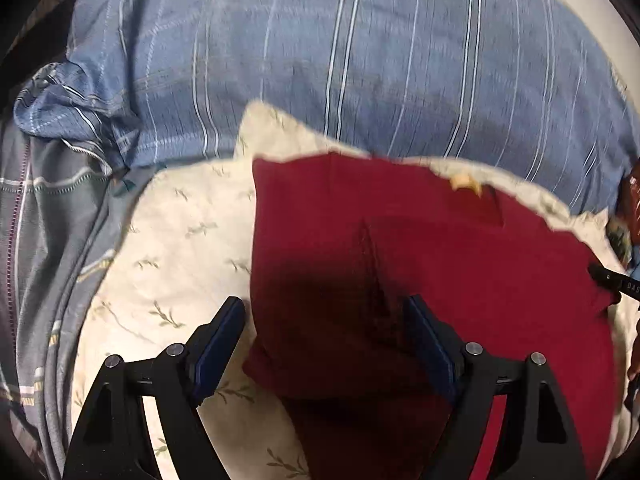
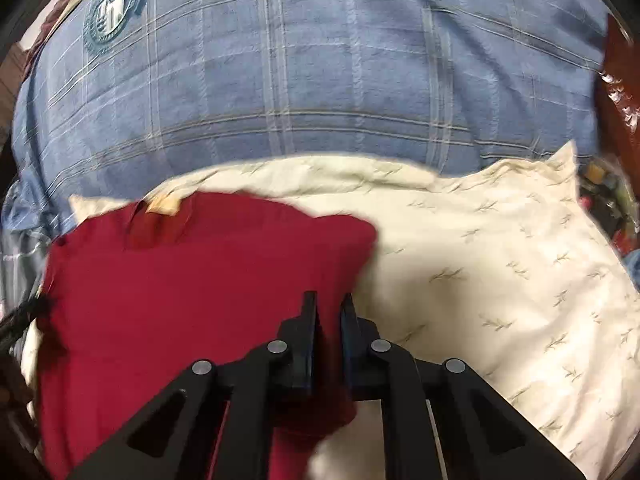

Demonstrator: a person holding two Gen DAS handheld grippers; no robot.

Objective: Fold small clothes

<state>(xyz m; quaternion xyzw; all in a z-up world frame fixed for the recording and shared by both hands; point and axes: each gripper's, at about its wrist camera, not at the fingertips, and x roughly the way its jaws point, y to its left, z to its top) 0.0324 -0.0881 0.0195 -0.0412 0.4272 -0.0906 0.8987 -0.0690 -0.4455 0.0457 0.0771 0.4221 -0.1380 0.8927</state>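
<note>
Right tongs [image 2: 327, 312] are clamped on the near edge of the red garment [image 2: 192, 280], which lies on a cream leaf-print cloth [image 2: 500, 280]. Left tongs [image 1: 326, 320] gape wide above the garment's left edge, gripping nothing.

Cream leaf-print pillow [image 2: 500, 260], blue plaid bedding [image 2: 320, 80] behind — round crest [image 2: 114, 12] on it, warm indoor light

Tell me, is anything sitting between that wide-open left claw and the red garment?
Nothing visible does. The left gripper hangs open directly over the red garment, which lies bare on the cream leaf-print sheet. The right gripper already pinches its edge.
</note>
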